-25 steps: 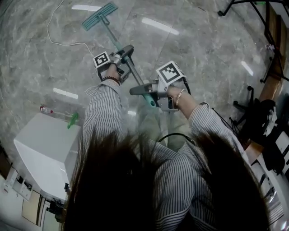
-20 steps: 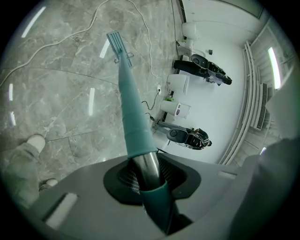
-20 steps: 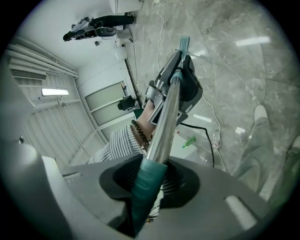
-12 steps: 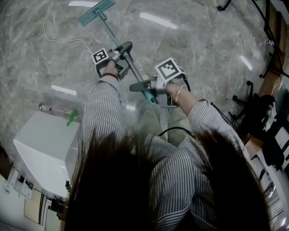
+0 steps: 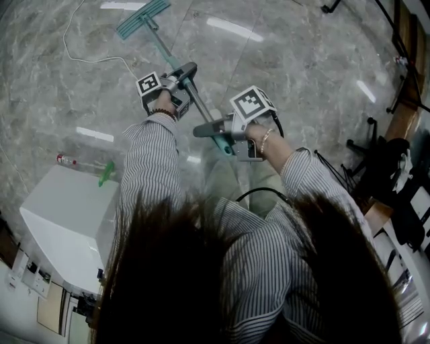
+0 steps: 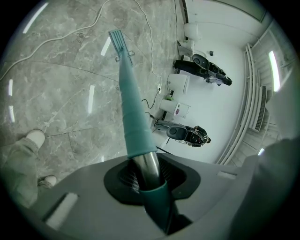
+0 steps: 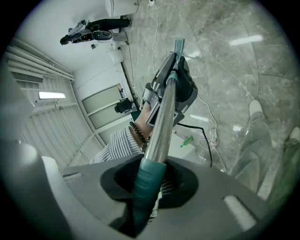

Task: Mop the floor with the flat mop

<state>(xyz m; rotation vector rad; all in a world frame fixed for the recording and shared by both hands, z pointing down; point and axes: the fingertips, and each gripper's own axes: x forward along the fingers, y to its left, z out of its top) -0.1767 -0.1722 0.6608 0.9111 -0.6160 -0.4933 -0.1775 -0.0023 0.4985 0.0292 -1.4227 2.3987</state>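
Beneath both pairs of jaws spreads the glossy grey marble floor [image 5: 302, 80], the surface to be wiped. Across it slants the flat mop's long steel pole [image 5: 199, 104], running from the jaws forward and down to the teal rectangular mop head [image 5: 142, 18], which lies flat on the tiles well ahead of the left jaws. The left gripper [image 5: 183, 75] is clamped on the pole lower down, where bare steel meets a teal sleeve, likely to steer and press the head. The right gripper [image 5: 209, 132] is closed round the teal rubber grip at the pole's upper end, likely to drive the stroke. Grips set apart like this give leverage. A thin white cable [image 5: 87, 59] trails on the floor beside the head, a possible snag.
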